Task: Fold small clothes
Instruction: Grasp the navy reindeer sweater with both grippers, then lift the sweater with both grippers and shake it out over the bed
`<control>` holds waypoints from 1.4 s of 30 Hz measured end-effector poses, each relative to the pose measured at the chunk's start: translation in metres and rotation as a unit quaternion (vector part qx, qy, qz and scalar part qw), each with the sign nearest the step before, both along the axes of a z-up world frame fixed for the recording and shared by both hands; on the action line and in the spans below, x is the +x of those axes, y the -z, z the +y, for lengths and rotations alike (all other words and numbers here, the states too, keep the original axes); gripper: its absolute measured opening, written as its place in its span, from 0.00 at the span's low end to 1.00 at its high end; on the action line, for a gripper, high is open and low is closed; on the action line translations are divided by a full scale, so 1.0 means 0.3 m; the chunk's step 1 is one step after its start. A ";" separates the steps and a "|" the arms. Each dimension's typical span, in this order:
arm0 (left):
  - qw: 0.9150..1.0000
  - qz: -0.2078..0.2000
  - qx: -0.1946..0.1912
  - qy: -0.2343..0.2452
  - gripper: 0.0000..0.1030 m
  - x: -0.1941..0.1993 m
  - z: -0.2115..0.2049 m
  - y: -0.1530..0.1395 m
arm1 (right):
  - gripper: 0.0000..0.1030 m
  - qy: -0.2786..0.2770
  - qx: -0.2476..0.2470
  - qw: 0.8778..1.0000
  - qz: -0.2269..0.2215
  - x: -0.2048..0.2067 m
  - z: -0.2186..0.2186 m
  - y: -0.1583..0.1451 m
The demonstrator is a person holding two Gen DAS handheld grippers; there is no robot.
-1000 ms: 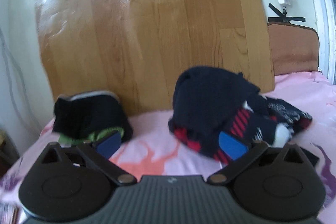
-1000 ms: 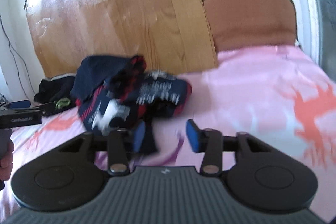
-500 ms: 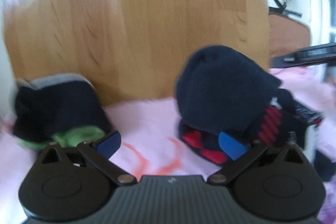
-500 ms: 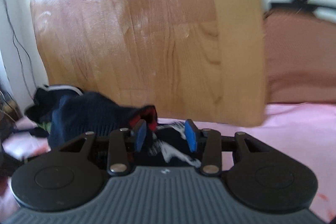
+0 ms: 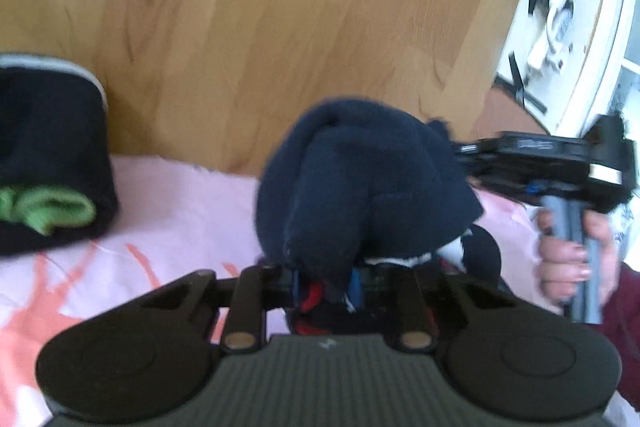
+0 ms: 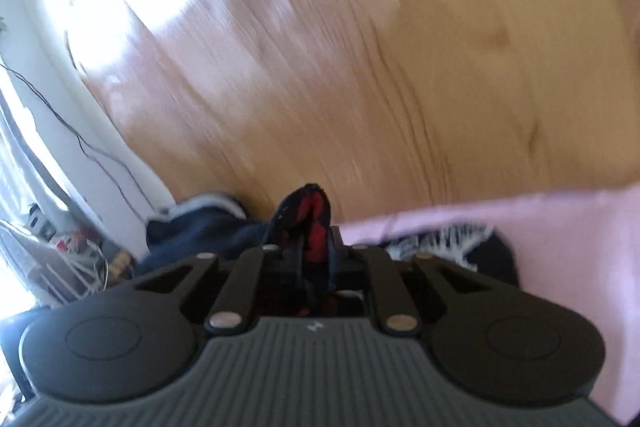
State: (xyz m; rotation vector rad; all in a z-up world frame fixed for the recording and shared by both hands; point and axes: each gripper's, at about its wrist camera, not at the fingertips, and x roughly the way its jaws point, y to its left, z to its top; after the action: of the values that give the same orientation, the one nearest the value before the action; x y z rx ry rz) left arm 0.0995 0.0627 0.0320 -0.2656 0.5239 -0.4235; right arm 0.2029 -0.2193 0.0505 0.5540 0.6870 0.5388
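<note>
Reference landmark: the wooden board (image 5: 304, 27) standing upright at the back of the pink bedsheet (image 5: 180, 195). At the far left, at the foot of the board, a folded dark garment with a green cuff (image 5: 48, 183) rests on the sheet, well apart from both tools. Centre, in front of the board: the left gripper (image 5: 326, 281), whose jaws stood wide apart half a second ago on either side of the clothes pile, has just closed; its blue pads now clamp a fold of the navy knit garment (image 5: 360, 187), with red-striped fabric showing at the jaws. The garment bulges up above the fingertips, just in front of the board's lower edge. To the right of it, the right gripper (image 5: 480, 163) reaches in level against the same bundle, held by the person's hand (image 5: 572, 259) in a dark red sleeve. In the right wrist view, the right gripper (image 6: 316, 255) has likewise just closed from a partly open setting; its pads pinch a navy-and-red striped fabric fold (image 6: 310, 219), which stands up between the jaws against the board. A black-and-white patterned piece (image 6: 440, 243) lies on the sheet just right of that grip. Assessment: both tools have changed from approach to grasp on the pile in front of the board, so a piece is probably ready to be lifted clear and spread for folding. Whether both grips hold the same item cannot be determined.
</note>
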 end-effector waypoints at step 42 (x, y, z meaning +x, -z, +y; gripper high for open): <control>0.946 -0.064 0.305 -0.092 0.37 0.101 -0.410 -0.293 | 0.23 0.247 -0.362 0.893 -0.101 -0.212 -0.191 -0.294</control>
State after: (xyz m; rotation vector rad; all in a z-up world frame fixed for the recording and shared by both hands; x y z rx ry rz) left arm 0.1299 -0.0601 0.1198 0.3081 0.4734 -0.0810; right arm 0.1392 -0.2767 0.1388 -0.0465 0.4708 -0.1548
